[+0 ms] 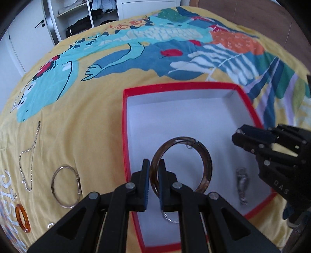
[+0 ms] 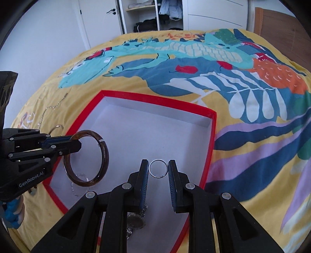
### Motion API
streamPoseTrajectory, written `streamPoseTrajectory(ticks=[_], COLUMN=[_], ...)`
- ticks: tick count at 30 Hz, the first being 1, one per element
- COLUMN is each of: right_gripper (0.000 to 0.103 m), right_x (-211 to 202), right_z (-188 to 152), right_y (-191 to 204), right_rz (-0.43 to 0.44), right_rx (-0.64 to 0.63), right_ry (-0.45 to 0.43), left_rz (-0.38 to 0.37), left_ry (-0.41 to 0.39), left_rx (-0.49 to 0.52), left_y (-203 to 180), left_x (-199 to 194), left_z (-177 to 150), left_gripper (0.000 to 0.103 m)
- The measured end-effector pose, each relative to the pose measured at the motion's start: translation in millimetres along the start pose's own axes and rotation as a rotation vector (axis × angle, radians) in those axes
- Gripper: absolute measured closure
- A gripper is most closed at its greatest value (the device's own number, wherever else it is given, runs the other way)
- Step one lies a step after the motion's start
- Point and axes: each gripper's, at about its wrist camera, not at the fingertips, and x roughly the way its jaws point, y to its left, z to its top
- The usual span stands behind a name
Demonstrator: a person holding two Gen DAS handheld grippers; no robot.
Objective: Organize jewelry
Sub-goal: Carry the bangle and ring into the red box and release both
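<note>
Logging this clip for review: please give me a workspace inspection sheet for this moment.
Surface: bed cover, yellow with a colourful print.
Job's things: red-rimmed box on the cover; brown bangle and silver ring held above it; watch inside; chain, wire bangle and amber ring outside.
Clutter: nothing seen.
Grippers: left gripper shut on the bangle; right gripper shut on the ring.
Cables: nothing seen.
Surroundings: open wardrobe with clothes, white door.
</note>
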Motion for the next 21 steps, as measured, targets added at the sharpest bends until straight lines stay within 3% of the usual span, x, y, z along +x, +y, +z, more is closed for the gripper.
streamPoseTrajectory(ticks=[16,21], right_gripper=[0.083,0.080], right_x=[25,17], right_z=[1,0], right_y=[15,12], right_rz=[-0.067,-0.081], right_rx=[-0.109,-0.093], right_ry=[0.076,0.085], left_rz=[0.026,-0.015], left_ry=[0.004,0.009], left_rx=[0.007,0.003], left_y=[1,2], left_x=[15,10], left_z=[-5,-5], left_gripper=[0.094,0.094])
